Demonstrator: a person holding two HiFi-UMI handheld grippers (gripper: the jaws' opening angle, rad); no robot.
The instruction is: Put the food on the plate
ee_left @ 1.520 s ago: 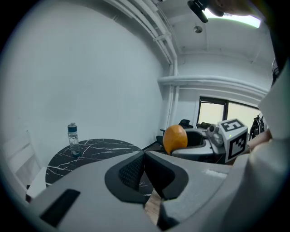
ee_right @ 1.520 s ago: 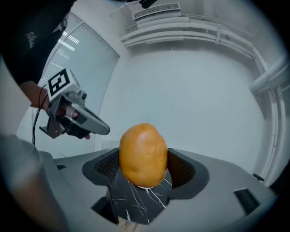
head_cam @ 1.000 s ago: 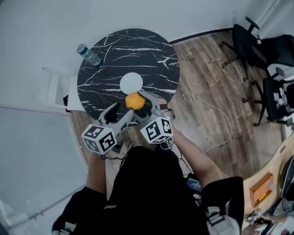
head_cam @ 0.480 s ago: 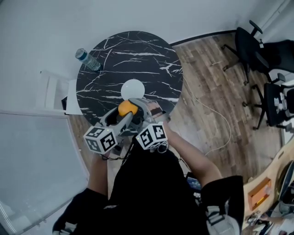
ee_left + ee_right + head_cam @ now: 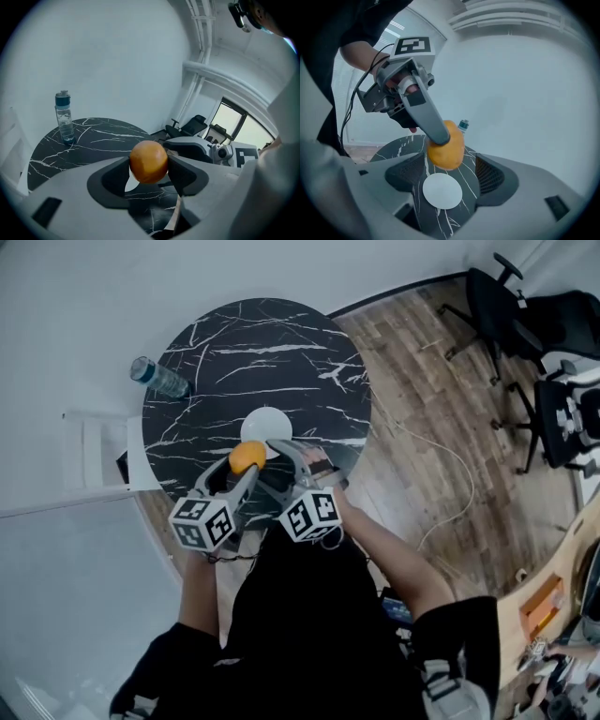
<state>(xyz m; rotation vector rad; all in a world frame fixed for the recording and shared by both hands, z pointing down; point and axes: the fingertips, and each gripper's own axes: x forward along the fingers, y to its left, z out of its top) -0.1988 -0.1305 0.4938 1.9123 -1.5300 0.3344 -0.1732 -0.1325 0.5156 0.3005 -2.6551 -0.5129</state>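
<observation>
The left gripper (image 5: 149, 167) has the orange (image 5: 247, 457) between its jaws, one dark pad pressed against each side of the fruit; the jaws are closing on it and stand wide because the fruit fills the gap. The orange sits at the very tips of the jaws, not deep in the throat; in the left gripper view its round face bulges up above both pads. It is lifted off the table (image 5: 253, 352); nothing supports it but the pads.

The white plate (image 5: 265, 425) lies flat near the middle of the round black marble table; in the head view the orange hangs over the plate's near rim, on the person's side. In the right gripper view the plate shows just below the fruit, and the two are apart.

The right gripper (image 5: 449, 177) is just beside the left one, on its right; its jaws stand apart with nothing held. Through the gap between them the plate and the table top can be seen; the orange and the left gripper's finger (image 5: 426, 117) hang beyond the tips, above that gap.

A clear water bottle (image 5: 157, 378) with a blue cap stands upright at the table's far left edge, well apart from the plate; black office chairs (image 5: 497, 306) stand on the wooden floor (image 5: 441, 427) to the right; a thin cable (image 5: 441, 493) trails across the boards.
</observation>
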